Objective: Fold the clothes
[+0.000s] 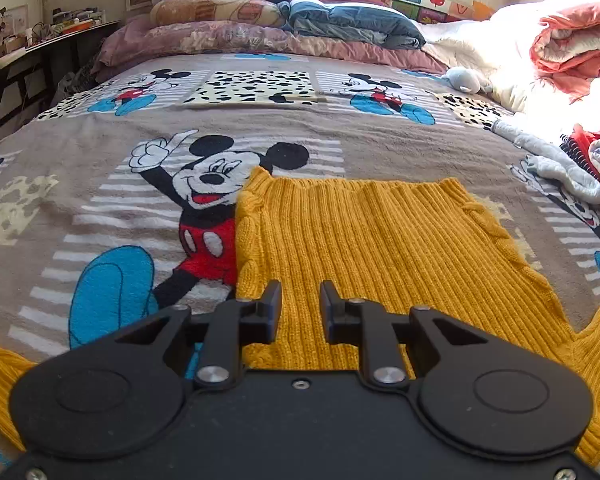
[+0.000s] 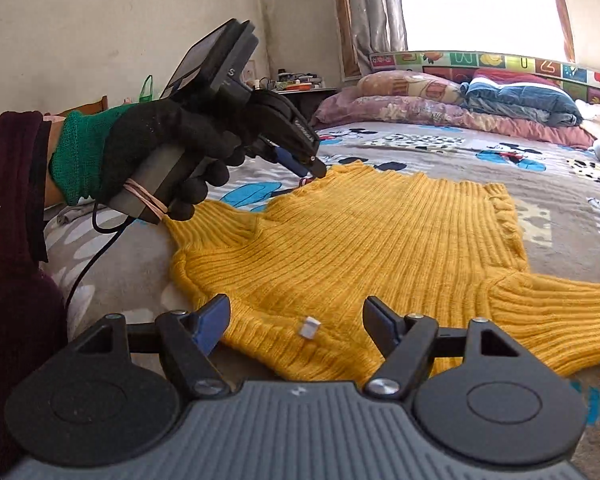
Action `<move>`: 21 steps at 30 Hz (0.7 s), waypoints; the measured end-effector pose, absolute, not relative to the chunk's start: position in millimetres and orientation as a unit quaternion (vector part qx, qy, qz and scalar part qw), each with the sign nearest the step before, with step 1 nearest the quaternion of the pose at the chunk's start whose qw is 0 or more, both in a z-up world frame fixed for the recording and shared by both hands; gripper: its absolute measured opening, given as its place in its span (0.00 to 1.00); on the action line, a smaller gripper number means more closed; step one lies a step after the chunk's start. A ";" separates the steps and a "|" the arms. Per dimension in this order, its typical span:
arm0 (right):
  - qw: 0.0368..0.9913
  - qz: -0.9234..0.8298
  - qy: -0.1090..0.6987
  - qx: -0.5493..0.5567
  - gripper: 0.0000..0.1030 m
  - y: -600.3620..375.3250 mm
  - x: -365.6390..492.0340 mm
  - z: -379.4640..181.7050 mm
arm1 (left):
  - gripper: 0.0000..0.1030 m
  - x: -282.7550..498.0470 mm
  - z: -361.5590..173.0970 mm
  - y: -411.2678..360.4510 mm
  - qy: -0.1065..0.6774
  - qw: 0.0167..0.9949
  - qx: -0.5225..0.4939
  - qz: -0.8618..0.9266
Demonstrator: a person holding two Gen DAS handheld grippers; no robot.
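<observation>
A mustard yellow ribbed knit sweater (image 1: 364, 240) lies flat on the Mickey Mouse bedspread (image 1: 100, 184). My left gripper (image 1: 300, 300) hovers over the sweater's left side, fingers slightly apart with fabric showing between them, holding nothing. The right wrist view shows the sweater (image 2: 372, 240) spread out with a small white tag (image 2: 310, 327) near the collar. My right gripper (image 2: 296, 320) is wide open over the collar. The left gripper (image 2: 312, 170), held by a gloved hand, appears there with its tips at the sweater's far left edge.
Pillows (image 1: 220, 12) and a folded blue quilt (image 1: 352, 24) lie at the head of the bed. A white and orange duvet (image 1: 560, 44) and a pile of grey clothes (image 1: 560, 168) sit on the right. A desk (image 1: 20, 60) stands left.
</observation>
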State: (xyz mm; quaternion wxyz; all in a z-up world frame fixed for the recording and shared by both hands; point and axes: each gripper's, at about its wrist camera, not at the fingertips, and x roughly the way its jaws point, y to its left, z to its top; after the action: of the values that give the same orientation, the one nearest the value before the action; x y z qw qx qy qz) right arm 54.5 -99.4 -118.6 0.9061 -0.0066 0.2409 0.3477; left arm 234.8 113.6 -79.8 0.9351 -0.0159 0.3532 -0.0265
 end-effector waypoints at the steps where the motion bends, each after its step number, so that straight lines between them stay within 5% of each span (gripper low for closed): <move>1: 0.903 0.349 0.251 -0.006 0.71 -97.8 55.7 -122.2 | 0.18 244.4 -86.2 112.7 0.361 0.932 -0.015 -0.019; 13: 0.887 0.371 0.274 0.024 0.76 -102.2 59.9 -130.0 | 0.21 390.3 -106.0 140.1 0.404 0.914 -0.034 0.030; 21: 0.886 0.373 0.273 0.030 0.76 -104.2 60.4 -129.3 | 0.25 381.3 -73.5 141.7 0.370 0.926 -0.053 0.044</move>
State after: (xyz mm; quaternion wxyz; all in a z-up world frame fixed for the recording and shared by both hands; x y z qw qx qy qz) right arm 60.4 -104.2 -129.3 0.8863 0.0301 0.2727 0.3732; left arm 381.3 141.7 -73.5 0.9265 -0.0531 0.3700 0.0442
